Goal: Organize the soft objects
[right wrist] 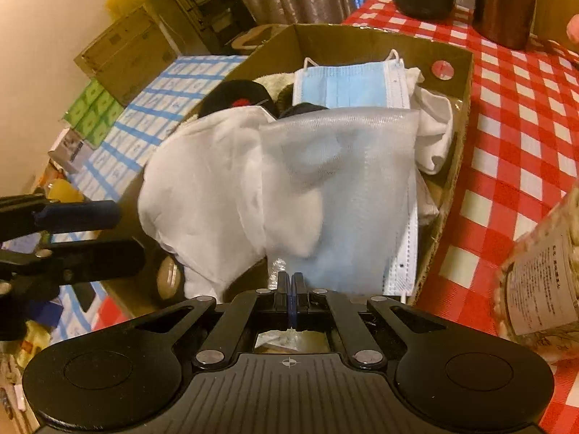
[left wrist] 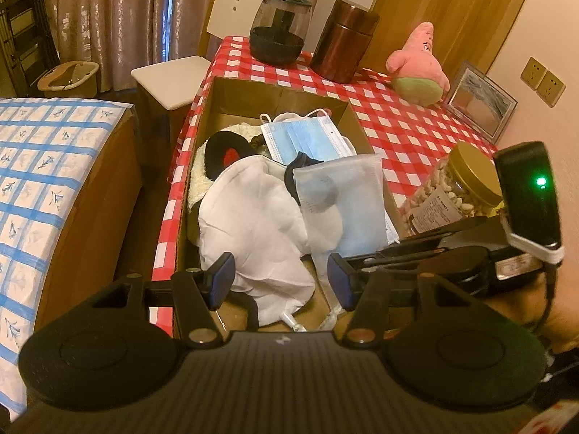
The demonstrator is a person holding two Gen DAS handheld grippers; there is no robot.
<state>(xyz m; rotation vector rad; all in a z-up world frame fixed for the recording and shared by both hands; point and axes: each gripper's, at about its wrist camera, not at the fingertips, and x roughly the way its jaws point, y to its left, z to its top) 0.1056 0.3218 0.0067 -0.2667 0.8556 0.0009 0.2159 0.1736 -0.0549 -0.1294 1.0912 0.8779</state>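
A cardboard box (left wrist: 278, 88) on the red checked table holds soft things: a blue face mask (left wrist: 304, 137), a white cloth (left wrist: 253, 217), a black and cream plush (left wrist: 217, 152) and a clear plastic pouch (left wrist: 343, 199). My left gripper (left wrist: 282, 278) is open and empty above the box's near end, over the white cloth. My right gripper (right wrist: 289, 289) is shut on the near edge of the clear plastic pouch (right wrist: 340, 188), which lies over the cloth (right wrist: 202, 188) and the mask (right wrist: 347, 86) in the box (right wrist: 456, 108). A pink star plush (left wrist: 416, 61) sits on the table beyond the box.
A jar of snacks (left wrist: 459, 188) stands right of the box, close to my right gripper (right wrist: 539, 267). A black bowl (left wrist: 277, 45), a glass jar, a brown canister (left wrist: 343, 39) and a picture frame (left wrist: 483, 101) stand at the back. A blue checked surface (left wrist: 47, 181) lies to the left.
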